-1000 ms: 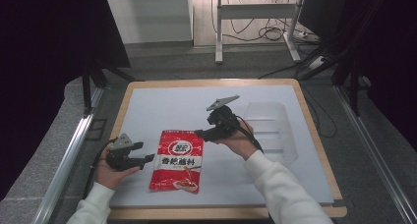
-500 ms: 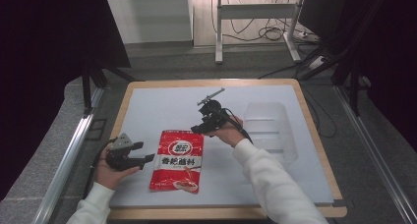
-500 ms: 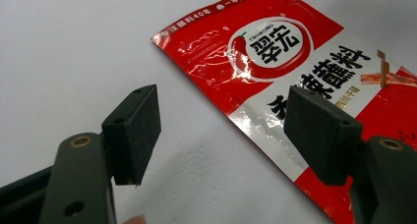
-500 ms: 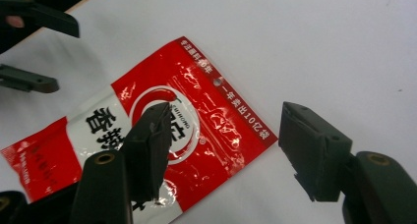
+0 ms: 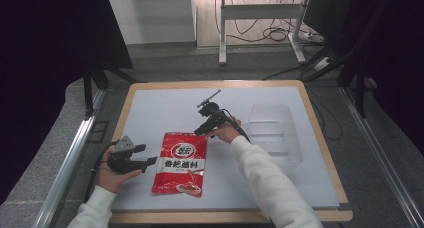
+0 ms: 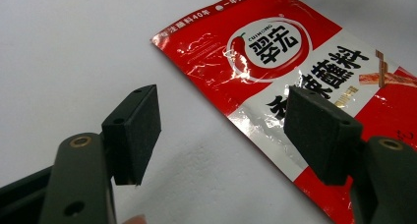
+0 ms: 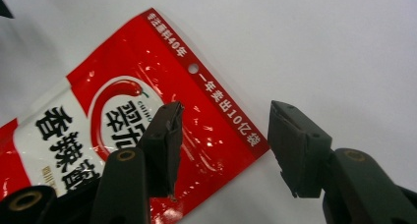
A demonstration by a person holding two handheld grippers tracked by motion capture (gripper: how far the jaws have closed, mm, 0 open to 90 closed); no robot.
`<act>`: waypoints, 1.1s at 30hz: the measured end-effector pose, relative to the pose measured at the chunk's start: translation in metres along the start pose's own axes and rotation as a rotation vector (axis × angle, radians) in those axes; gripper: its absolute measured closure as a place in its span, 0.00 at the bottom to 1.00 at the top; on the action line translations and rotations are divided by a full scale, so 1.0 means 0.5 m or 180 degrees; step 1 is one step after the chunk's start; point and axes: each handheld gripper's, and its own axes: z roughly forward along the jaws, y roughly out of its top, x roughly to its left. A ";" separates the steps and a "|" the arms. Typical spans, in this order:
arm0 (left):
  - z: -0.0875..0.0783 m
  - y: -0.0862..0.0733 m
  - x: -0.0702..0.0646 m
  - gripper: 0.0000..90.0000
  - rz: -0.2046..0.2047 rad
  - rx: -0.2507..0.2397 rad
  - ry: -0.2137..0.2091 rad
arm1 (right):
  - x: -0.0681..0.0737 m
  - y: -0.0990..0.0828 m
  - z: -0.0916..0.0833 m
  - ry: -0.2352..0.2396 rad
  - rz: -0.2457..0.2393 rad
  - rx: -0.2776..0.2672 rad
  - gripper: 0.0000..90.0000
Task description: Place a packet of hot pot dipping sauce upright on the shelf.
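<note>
Red sauce packet point(image 5: 180, 163) flat on white counter point(image 5: 150, 113), near front edge. Right claw point(image 7: 221, 145) over packet's top corner — jaws just been closing, still apart, not pinching. Left claw point(image 6: 221, 130) spread, low beside packet's left edge — nothing gripped.

Red packet point(image 5: 180, 163) lies flat on the white mat point(image 5: 165, 108). Left gripper point(image 5: 150, 162) sits beside its left edge, right gripper point(image 5: 198, 132) hovers at its top right corner.
</note>
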 end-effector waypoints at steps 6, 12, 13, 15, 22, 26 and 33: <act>0.001 0.000 0.000 0.33 0.0008 0.0010 -0.0004 | -0.016 -0.002 0.014 0.0016 0.0063 0.0075 0.55; 0.000 0.001 -0.001 0.33 -0.0003 -0.0003 -0.0018 | -0.027 -0.004 0.032 0.0047 0.0108 0.0181 0.56; 0.000 0.001 -0.001 0.33 -0.0004 -0.0002 -0.0023 | -0.030 -0.005 0.036 0.0057 0.0162 0.0191 0.56; 0.001 0.001 -0.001 0.33 0.0000 0.0010 -0.0029 | -0.032 -0.005 0.038 0.0069 0.0168 0.0206 0.56; 0.002 0.000 -0.001 0.33 0.0012 0.0019 -0.0037 | -0.042 -0.008 0.048 0.0156 0.0206 0.0259 0.59; 0.001 0.000 0.000 0.33 0.0011 0.0021 -0.0041 | -0.040 -0.010 0.049 0.0231 0.0191 0.0295 0.64; 0.003 0.000 -0.001 0.33 0.0007 0.0040 -0.0048 | -0.039 -0.014 0.041 0.0329 0.0134 0.0310 0.75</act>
